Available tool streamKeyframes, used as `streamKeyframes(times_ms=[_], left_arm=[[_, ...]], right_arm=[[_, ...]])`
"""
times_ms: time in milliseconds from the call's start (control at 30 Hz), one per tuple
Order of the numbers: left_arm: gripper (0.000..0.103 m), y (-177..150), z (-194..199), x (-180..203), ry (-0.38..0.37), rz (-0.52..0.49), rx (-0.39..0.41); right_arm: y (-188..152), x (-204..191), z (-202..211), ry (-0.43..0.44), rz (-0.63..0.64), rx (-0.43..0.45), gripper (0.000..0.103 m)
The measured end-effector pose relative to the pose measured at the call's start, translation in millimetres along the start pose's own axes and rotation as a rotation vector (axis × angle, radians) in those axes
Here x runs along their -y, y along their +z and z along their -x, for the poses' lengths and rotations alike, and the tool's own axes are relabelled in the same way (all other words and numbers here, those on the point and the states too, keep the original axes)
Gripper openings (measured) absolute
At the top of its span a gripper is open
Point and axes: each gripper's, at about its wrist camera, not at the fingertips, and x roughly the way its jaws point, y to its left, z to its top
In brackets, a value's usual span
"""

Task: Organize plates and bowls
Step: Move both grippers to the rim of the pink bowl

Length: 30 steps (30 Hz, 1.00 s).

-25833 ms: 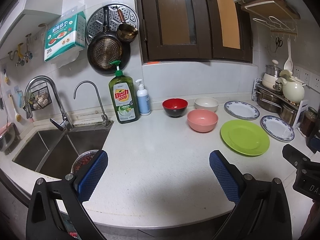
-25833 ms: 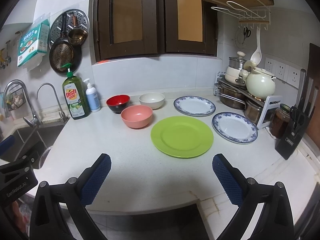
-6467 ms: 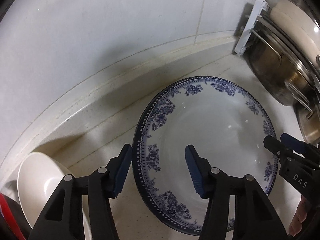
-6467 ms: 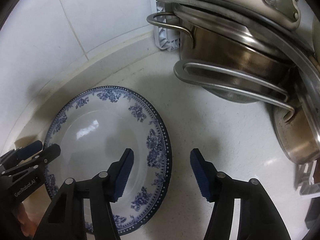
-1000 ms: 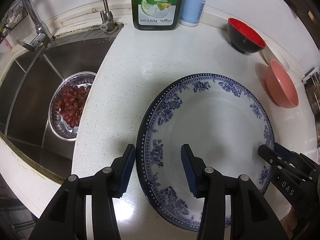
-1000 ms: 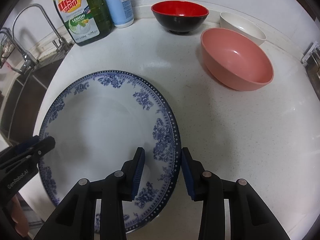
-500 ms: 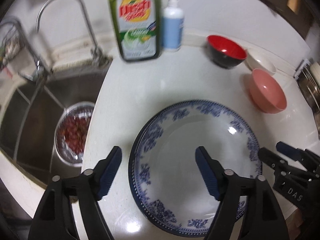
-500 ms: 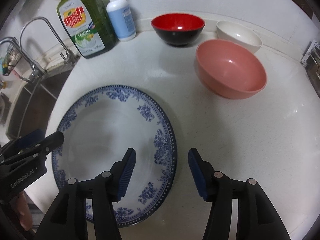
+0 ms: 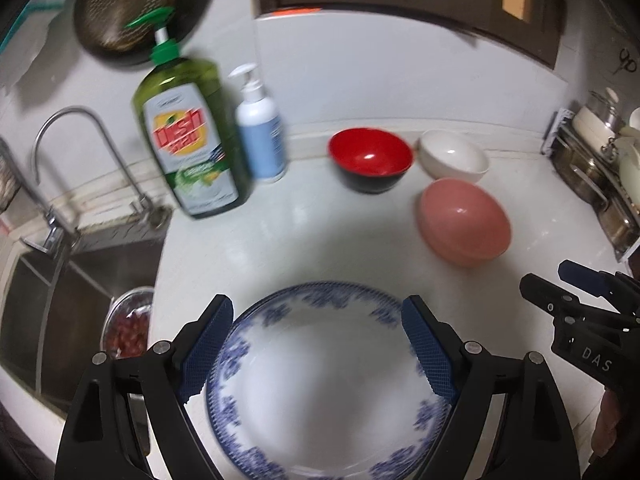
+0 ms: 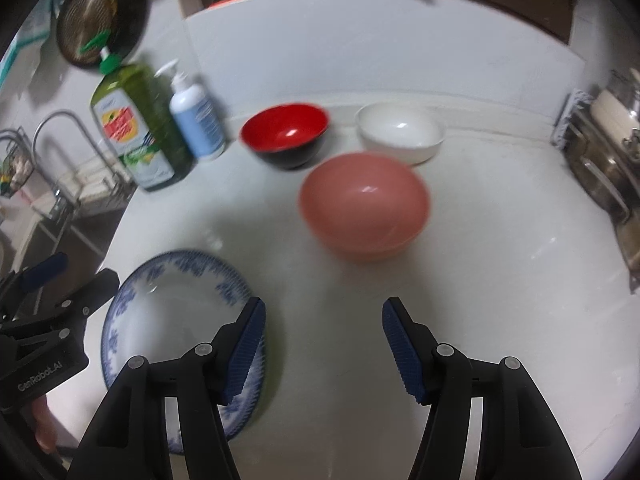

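1. Left wrist view: the left gripper (image 9: 316, 344) is above the counter (image 9: 304, 240) with its jaws opening, already wide, and nothing pressed between the blue pads (image 9: 208, 344).
2. The plate (image 9: 320, 384), white with a blue floral rim, lies flat on the counter right below that gripper, framed by both fingers but not touched by either.
3. Farther back sit three bowls: the red bowl (image 9: 370, 158) in the middle, the white bowl (image 9: 454, 156) just to its right, and the pink bowl (image 9: 464, 222) nearer, just in front of the white one.
4. At far left stand the soap bottle (image 9: 188, 140) and a pump bottle (image 9: 260, 132) side by side. The sink (image 9: 48, 292) is on the left, with a metal basin of red fruit in it, too blurred to name.
5. The right gripper (image 9: 580, 312) pokes in at the right edge.
6. Right wrist view: the right gripper (image 10: 324, 344) has its jaws opening too, about half wide, with bare counter (image 10: 480, 260) between them.
7. The plate (image 10: 172, 320) lies to the near left, partly under the left finger. The left gripper (image 10: 52, 296) shows at the left edge beside it.
8. The pink bowl (image 10: 364, 204) is straight ahead, with the red bowl (image 10: 286, 134) and white bowl (image 10: 400, 132) behind it. The soap bottle (image 10: 140, 128) is at far left.
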Motion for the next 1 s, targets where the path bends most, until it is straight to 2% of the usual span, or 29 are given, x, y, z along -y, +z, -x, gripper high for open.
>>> streamKeyframes(times_ms=[300, 700, 933, 1000], left_arm=[[0.086, 39, -13, 35, -0.042, -0.041, 0.028], [0.085, 74, -70, 68, -0.124, -0.095, -0.068], [0.079, 80, -107, 79, -0.149, -0.115, -0.129], [0.074, 81, -118, 82, -0.156, -0.119, -0.152]], right_arm=[[25, 41, 3, -0.024, -0.076, 0.035, 0.062], [49, 80, -38, -0.027, -0.165, -0.02, 0.062], [55, 92, -71, -0.014, -0.205, -0.076, 0.061], [55, 93, -80, -0.009, -0.215, -0.094, 0.06]])
